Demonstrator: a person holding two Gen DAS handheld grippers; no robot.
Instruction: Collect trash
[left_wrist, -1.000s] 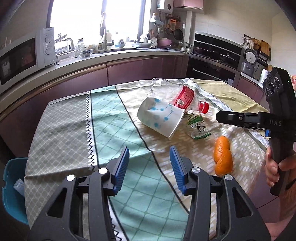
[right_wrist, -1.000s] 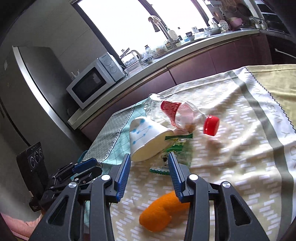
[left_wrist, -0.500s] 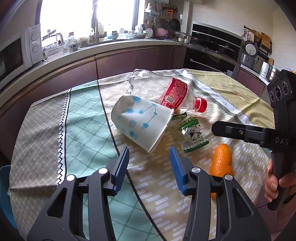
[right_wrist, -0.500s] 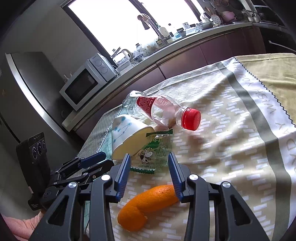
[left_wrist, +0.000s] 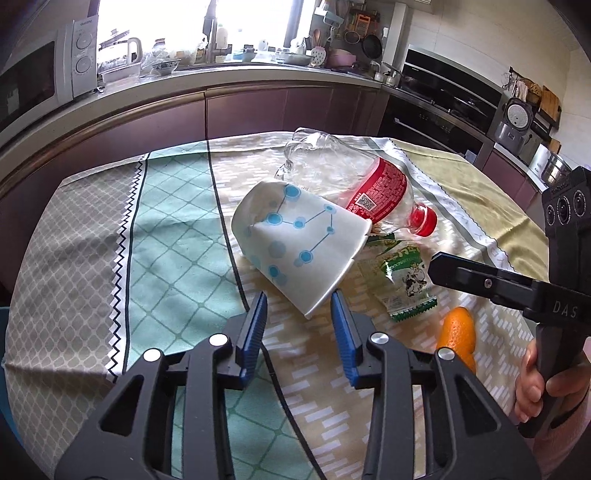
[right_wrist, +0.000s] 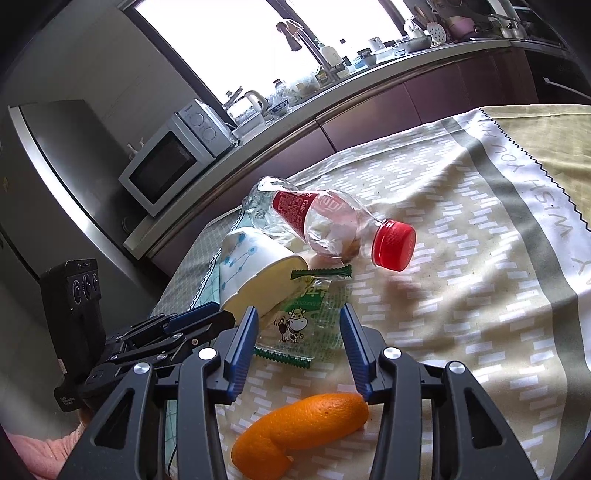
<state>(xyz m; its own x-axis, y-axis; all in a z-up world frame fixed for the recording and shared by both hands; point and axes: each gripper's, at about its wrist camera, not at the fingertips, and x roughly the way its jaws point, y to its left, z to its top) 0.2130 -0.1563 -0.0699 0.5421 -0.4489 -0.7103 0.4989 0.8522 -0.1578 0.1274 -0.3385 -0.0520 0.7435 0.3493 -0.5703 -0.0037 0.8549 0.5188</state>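
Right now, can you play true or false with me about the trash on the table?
1. The paper cup stands upright. False: it lies on its side.
2. The bottle has a red cap on. True.
3. The left tool is squeezing the cup. False: its jaws are open and hold nothing, with the cup's rim just ahead of them.
4. The orange peel lies on the tablecloth, close under the right tool. True.
5. The green wrapper with a cow on it lies partly beside the cup. True.
6. The bottle is full of dark soda. False: it looks nearly empty and crumpled.
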